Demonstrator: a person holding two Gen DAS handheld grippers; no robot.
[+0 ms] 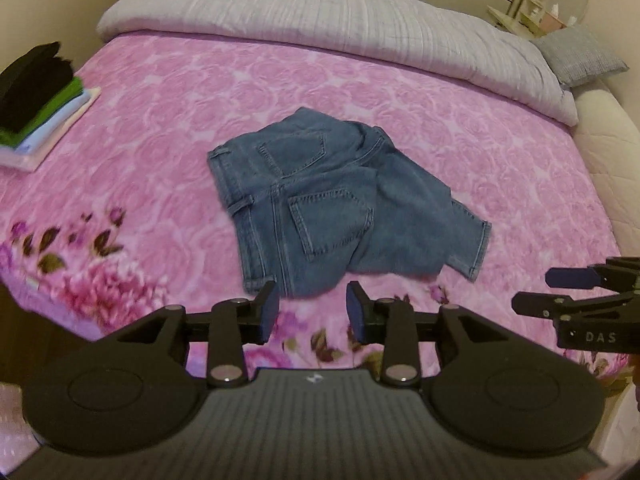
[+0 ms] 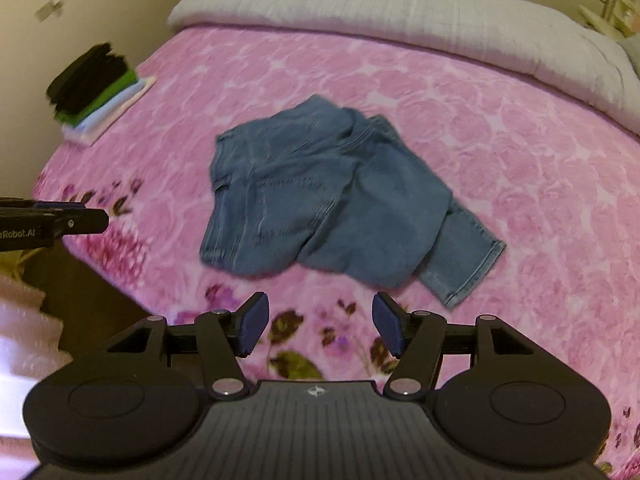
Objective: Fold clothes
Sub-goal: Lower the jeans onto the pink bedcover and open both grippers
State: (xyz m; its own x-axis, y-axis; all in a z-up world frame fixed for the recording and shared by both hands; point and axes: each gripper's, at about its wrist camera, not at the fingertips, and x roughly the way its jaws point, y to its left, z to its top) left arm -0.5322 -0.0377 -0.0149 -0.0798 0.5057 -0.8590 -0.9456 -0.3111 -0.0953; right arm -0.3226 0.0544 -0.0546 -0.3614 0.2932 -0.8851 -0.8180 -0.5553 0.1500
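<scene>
A pair of blue jeans (image 1: 320, 204) lies crumpled in the middle of the pink floral bedspread (image 1: 200, 92), back pockets up, one leg hem pointing right. In the right wrist view the jeans (image 2: 320, 200) show the same heap. My left gripper (image 1: 313, 310) hovers open just short of the jeans' near edge, nothing between its blue pads. My right gripper (image 2: 318, 326) is open too, a little before the jeans over the flowered border. The right gripper (image 1: 568, 292) also shows at the right edge of the left wrist view, and the left gripper (image 2: 80, 216) at the left edge of the right wrist view.
A stack of folded clothes (image 1: 36, 96), black on top, then green, light blue and white, sits at the bed's left side. A grey rolled duvet (image 1: 320, 20) runs along the far side, with a grey pillow (image 1: 580, 56) at the right. The bed's near left corner (image 2: 92, 280) drops to dark floor.
</scene>
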